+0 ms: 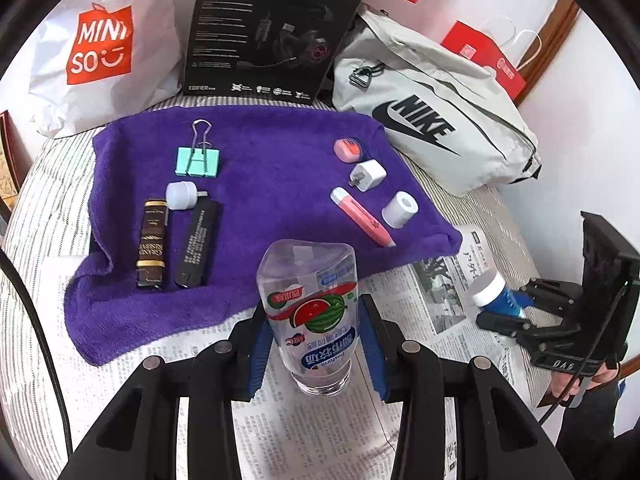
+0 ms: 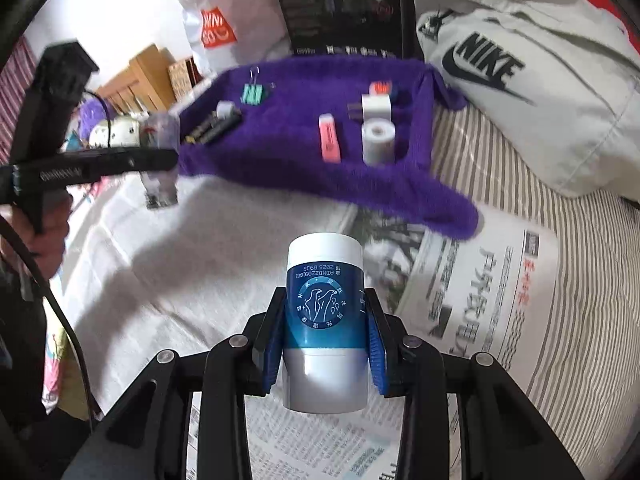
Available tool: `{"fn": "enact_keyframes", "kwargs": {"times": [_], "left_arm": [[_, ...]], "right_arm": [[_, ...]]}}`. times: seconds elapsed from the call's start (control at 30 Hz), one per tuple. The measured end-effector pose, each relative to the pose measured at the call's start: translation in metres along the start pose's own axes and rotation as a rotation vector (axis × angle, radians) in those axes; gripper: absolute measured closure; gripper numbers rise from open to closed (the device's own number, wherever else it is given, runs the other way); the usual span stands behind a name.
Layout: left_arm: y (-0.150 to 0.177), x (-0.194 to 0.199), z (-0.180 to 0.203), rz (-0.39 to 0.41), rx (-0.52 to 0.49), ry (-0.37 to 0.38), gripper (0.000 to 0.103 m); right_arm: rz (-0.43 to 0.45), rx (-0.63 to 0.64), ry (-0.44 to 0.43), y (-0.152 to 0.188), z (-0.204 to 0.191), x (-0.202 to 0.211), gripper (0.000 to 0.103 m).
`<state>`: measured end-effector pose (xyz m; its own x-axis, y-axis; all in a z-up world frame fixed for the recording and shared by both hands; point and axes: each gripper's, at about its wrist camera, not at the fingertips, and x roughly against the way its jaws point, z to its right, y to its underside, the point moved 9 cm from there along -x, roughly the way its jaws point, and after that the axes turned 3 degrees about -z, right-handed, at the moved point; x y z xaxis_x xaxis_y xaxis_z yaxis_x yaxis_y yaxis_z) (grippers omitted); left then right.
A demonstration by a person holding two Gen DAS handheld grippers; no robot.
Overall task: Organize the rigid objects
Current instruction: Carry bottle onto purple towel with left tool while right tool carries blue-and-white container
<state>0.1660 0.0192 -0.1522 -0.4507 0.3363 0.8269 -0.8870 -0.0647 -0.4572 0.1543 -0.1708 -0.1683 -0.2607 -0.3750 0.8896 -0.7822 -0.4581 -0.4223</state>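
Observation:
My left gripper (image 1: 316,350) is shut on a clear bottle (image 1: 310,308) with a watermelon label, held above the newspaper (image 1: 320,432). My right gripper (image 2: 324,342) is shut on a blue and white jar (image 2: 325,320), also seen as the jar (image 1: 494,290) at the right of the left wrist view. The purple towel (image 1: 272,168) carries a teal binder clip (image 1: 199,160), a small white bulb (image 1: 182,195), a brown bar (image 1: 151,254), a black bar (image 1: 196,250), a pink eraser (image 1: 349,149), a white charger plug (image 1: 368,175), a pink highlighter (image 1: 362,216) and a white tape roll (image 1: 400,209).
Behind the towel stand a white Miniso bag (image 1: 100,44), a black headset box (image 1: 272,28) and a grey Nike pouch (image 1: 436,116). A red paper bag (image 1: 484,56) leans at the back right. Newspaper (image 2: 480,292) covers the striped bedding (image 2: 580,280).

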Motion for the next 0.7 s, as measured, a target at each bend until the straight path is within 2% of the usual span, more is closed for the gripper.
{"fn": "enact_keyframes", "kwargs": {"times": [0.4,0.7], "left_arm": [[-0.033,-0.005,-0.018,0.009,0.017,-0.015,0.064],[-0.056,-0.013,-0.041,0.001,0.031,-0.042,0.064]], "right_arm": [[0.082,0.033,-0.022,-0.075,-0.011,0.001,0.067],[0.089,0.028,-0.041,-0.133,-0.026,-0.035,0.067]]}}
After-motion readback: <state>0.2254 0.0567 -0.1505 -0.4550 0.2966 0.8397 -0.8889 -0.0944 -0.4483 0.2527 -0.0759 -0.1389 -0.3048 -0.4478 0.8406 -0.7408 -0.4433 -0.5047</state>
